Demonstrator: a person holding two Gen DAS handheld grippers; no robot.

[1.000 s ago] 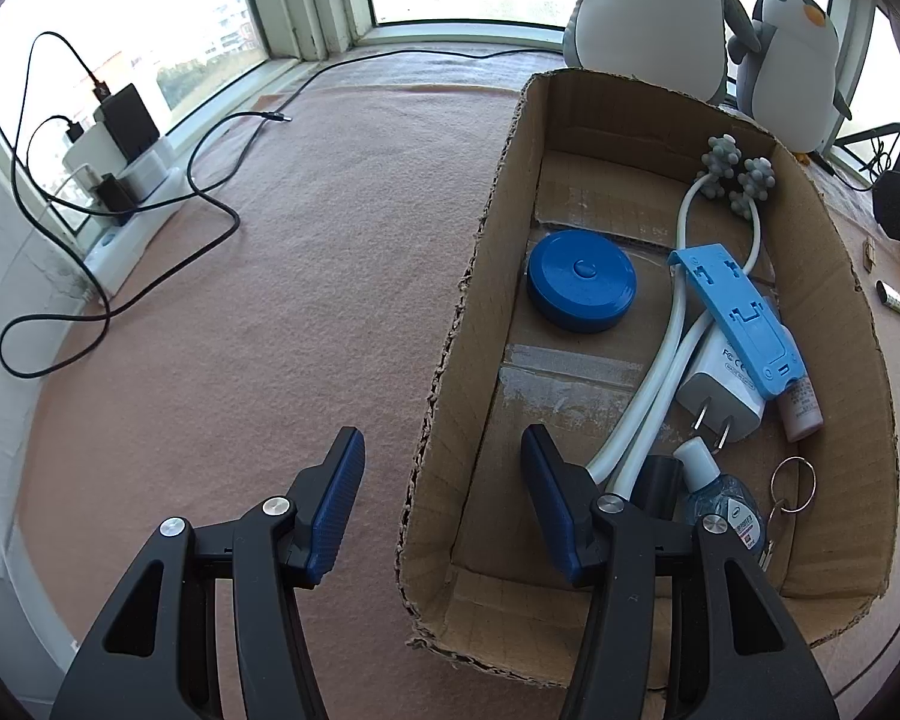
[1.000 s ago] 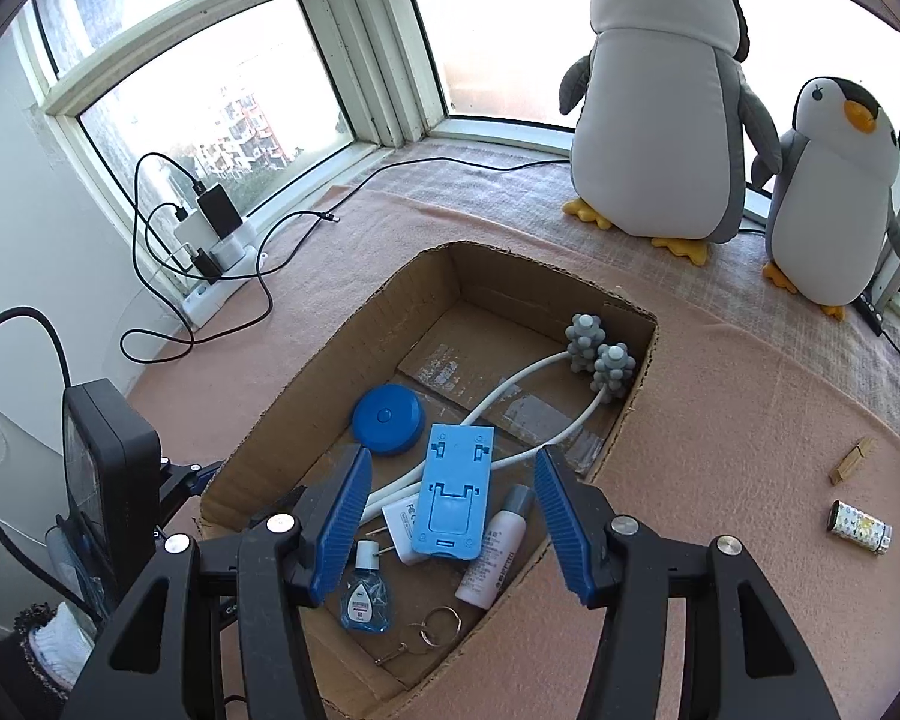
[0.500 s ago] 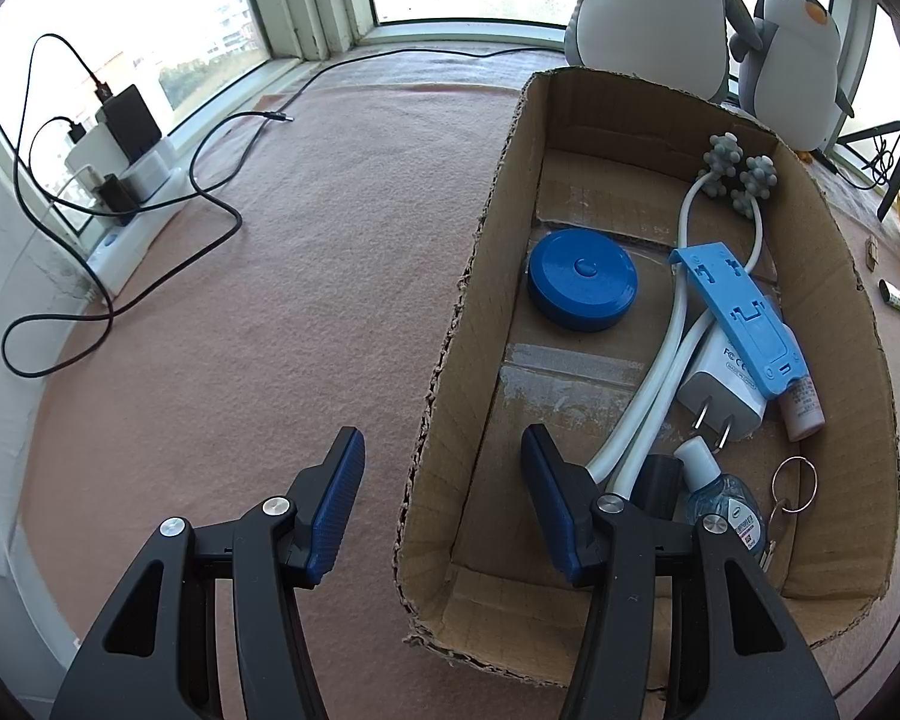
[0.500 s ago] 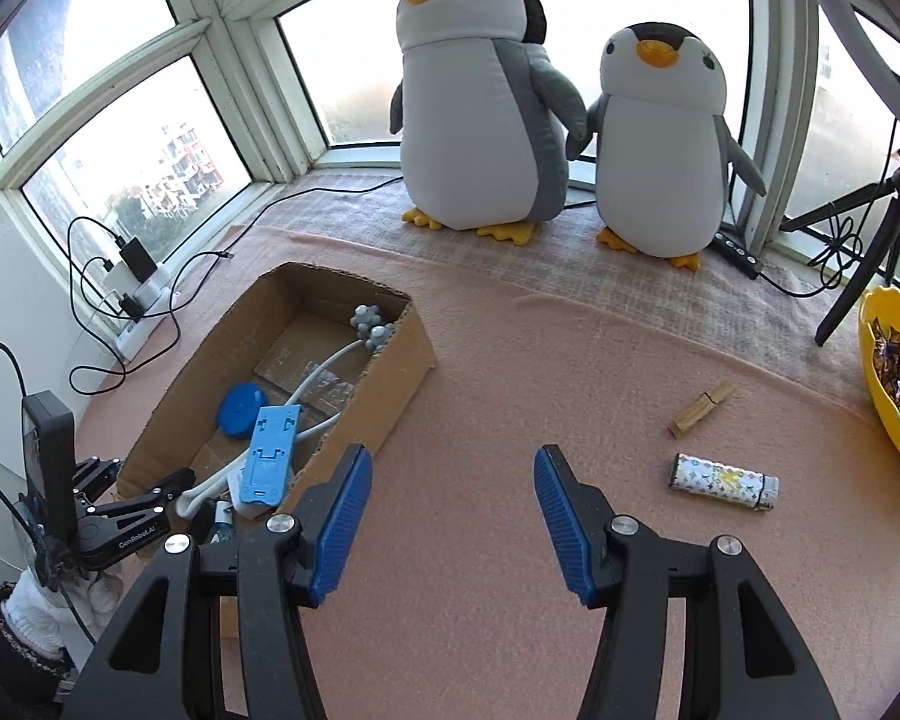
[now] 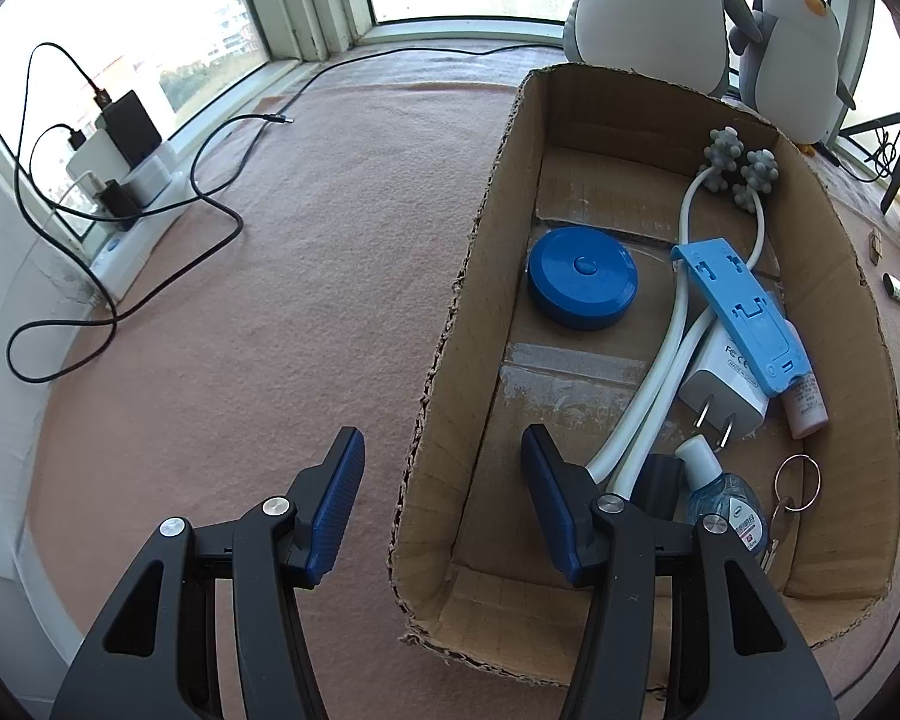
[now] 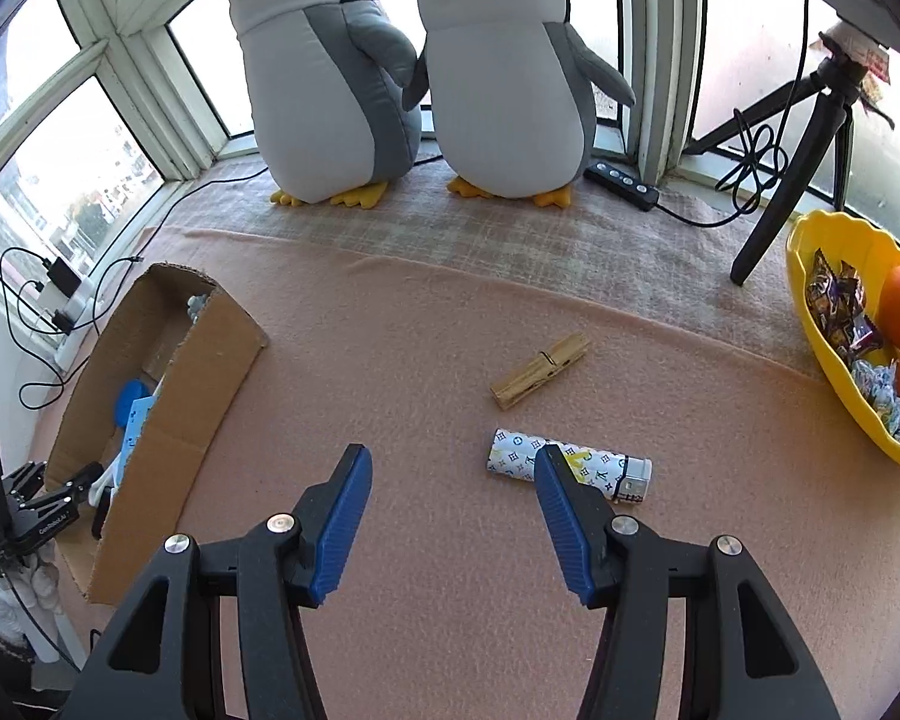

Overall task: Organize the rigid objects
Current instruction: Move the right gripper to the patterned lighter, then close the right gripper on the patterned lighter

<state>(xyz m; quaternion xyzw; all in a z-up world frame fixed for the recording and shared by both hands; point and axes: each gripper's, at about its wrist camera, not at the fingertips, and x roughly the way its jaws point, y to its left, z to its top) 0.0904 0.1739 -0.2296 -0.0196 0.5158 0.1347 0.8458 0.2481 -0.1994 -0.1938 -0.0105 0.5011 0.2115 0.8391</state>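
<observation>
Pink felt table by bay windows. Right claw wide, empty, low over the felt; patterned lighter lies just past its right finger, wooden clothespin beyond that. Left claw wide, empty, straddling the left wall of the cardboard box; its right finger is inside, near the white massager. Blue disc, blue stand and charger lie in the box.

Cardboard box, open-topped, edges ragged, holds: round blue case lying flat; white two-armed massager with grey knobbed balls; blue stand resting across white plug adapter; small clear bottle; key ring. Outside on pink surface: wooden clothespin and patterned lighter, lying flat, near each other, apart
</observation>
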